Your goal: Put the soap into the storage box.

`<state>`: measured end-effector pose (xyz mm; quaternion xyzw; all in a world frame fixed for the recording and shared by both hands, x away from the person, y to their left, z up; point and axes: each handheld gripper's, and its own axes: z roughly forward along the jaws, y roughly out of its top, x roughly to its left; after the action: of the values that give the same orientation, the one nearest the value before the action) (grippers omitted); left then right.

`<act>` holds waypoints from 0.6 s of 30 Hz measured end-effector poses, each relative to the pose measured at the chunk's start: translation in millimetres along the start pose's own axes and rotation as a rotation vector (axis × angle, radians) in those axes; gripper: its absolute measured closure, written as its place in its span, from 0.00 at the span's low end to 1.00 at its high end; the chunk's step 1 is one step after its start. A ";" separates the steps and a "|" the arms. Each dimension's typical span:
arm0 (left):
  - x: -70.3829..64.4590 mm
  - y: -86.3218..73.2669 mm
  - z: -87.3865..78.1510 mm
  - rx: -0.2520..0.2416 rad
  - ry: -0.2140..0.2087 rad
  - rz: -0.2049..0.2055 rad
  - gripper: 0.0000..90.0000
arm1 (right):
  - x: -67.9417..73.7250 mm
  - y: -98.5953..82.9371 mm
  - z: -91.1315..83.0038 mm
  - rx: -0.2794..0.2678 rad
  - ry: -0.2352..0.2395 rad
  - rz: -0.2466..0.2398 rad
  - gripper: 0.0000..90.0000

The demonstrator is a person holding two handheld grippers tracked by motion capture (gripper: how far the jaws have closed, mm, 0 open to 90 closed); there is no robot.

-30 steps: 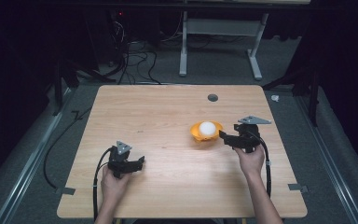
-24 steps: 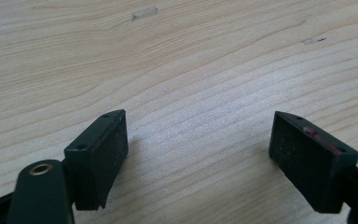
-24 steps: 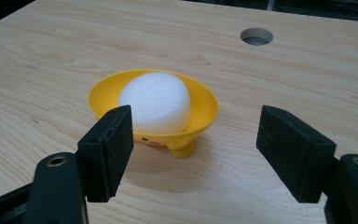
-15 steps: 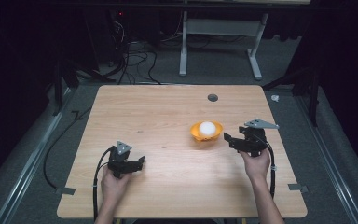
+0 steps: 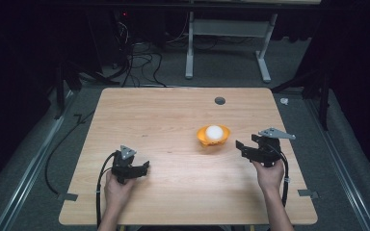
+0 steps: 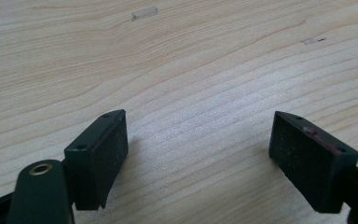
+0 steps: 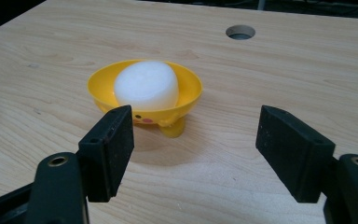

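A small yellow bowl (image 5: 213, 138) on short feet stands right of the table's middle, with a white rounded lump (image 5: 214, 131) in it. My right gripper (image 5: 240, 149) is open a short way to the bowl's right, its jaws pointing left at it with nothing between them. In the right gripper view the bowl (image 7: 182, 100) and the lump (image 7: 146, 85) sit just beyond the left jaw of that gripper (image 7: 193, 128), apart from it. My left gripper (image 5: 143, 169) rests open near the front left, over bare wood (image 6: 198, 135).
The wooden table (image 5: 164, 120) has a round cable hole (image 5: 219, 100) at the back right, also in the right gripper view (image 7: 240, 31). Behind the table stand a white desk frame (image 5: 226, 29) and floor cables (image 5: 135, 62). Tape tabs (image 5: 307, 193) mark the front corners.
My right gripper has drawn back to the right and toward the front edge, away from the bowl. The bowl, the lump and the left gripper have stayed put.
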<state>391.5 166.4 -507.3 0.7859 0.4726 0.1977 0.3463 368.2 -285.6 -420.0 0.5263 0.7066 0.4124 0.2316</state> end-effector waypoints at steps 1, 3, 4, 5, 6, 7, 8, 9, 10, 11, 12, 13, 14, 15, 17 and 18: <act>0.0 0.0 0.0 0.000 0.000 0.000 0.22 | 0.0 -0.8 -1.4 -0.007 -0.002 -0.002 0.32; 0.0 0.0 0.0 0.000 0.000 0.000 0.22 | 0.9 -2.2 -4.8 -0.023 -0.005 -0.006 0.33; 0.0 0.0 0.0 0.000 0.000 0.000 0.22 | 1.1 -2.8 -6.1 -0.029 -0.004 -0.008 0.33; 0.0 0.0 0.0 0.000 0.001 0.000 0.22 | 1.4 -3.4 -7.3 -0.029 -0.005 -0.007 0.33; 0.0 0.0 0.0 0.000 0.000 0.000 0.22 | 1.4 -4.0 -7.7 -0.031 -0.002 -0.011 0.33; 0.0 0.0 0.0 0.000 0.000 0.000 0.22 | 2.0 -4.9 -8.1 -0.030 -0.002 -0.004 0.33; -0.1 0.0 0.0 0.000 0.001 0.000 0.22 | 2.2 -5.8 -8.4 -0.028 -0.002 -0.004 0.33; -0.1 0.0 0.0 0.000 0.000 0.000 0.22 | 2.6 -7.0 -8.8 -0.030 -0.003 -0.006 0.34; 0.0 0.0 0.0 0.000 0.000 0.000 0.22 | 2.6 -8.0 -9.0 -0.031 -0.001 -0.012 0.34; -0.1 0.0 0.0 0.000 0.000 0.000 0.22 | 3.1 -9.0 -9.5 -0.029 0.000 -0.010 0.34; -0.1 0.0 0.0 0.000 0.001 0.000 0.22 | 3.4 -9.8 -9.6 -0.031 0.001 -0.011 0.34; -0.1 0.0 0.0 0.000 0.001 0.000 0.22 | 4.3 -11.1 -10.1 -0.030 0.001 -0.007 0.34; 0.0 0.0 0.0 0.000 0.001 0.000 0.22 | 4.6 -12.4 -10.3 -0.033 0.002 -0.008 0.34; 0.0 0.0 0.0 0.000 0.001 0.000 0.22 | 5.3 -13.7 -10.7 -0.033 0.005 -0.006 0.34; -0.1 0.0 0.0 0.000 0.001 0.000 0.22 | 6.3 -16.2 -11.0 -0.030 0.005 -0.006 0.34; 0.0 0.0 0.0 0.000 0.000 0.000 0.22 | 7.0 -17.8 -11.0 -0.028 0.007 -0.003 0.34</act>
<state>391.5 166.3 -507.3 0.7860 0.4725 0.1979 0.3460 347.6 -284.7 -427.9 0.5206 0.7022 0.4238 0.2373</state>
